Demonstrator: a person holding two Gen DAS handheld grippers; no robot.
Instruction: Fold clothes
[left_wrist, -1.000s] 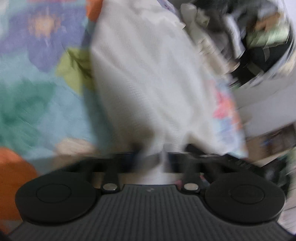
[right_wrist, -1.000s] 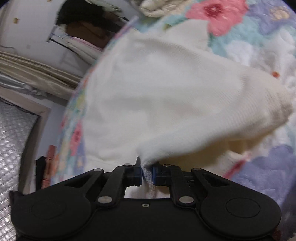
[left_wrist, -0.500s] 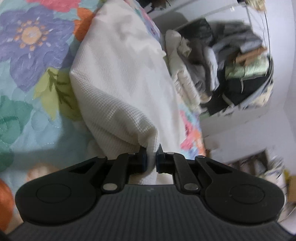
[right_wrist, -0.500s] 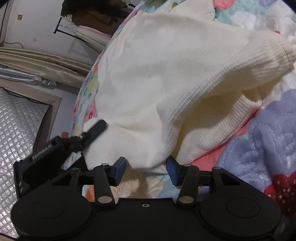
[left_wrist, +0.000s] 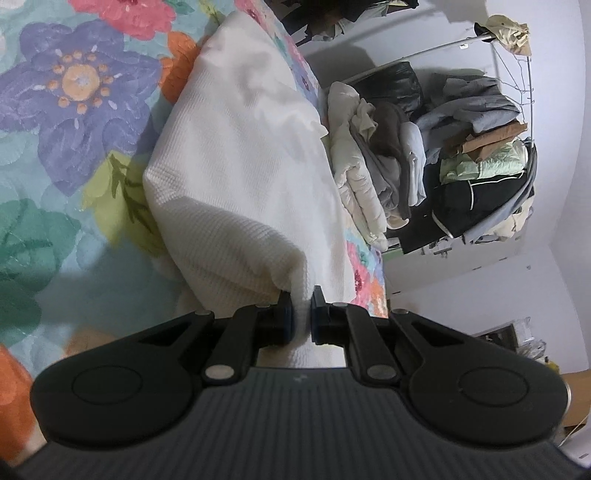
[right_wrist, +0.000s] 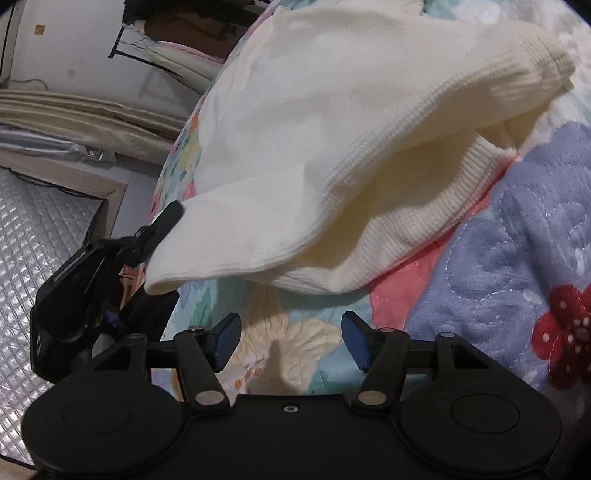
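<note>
Released since a second ago, the right tool (right_wrist: 291, 341) gapes empty; the left tool (left_wrist: 302, 315) pinches the cream sweater (right_wrist: 332, 147); lay that corner flat before releasing.

Floral quilt (left_wrist: 74, 155), heaped clothes rack (left_wrist: 476, 162)

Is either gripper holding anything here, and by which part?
Left gripper pinches the cream sweater at a bunched edge; right gripper is open, holding nothing.
</note>
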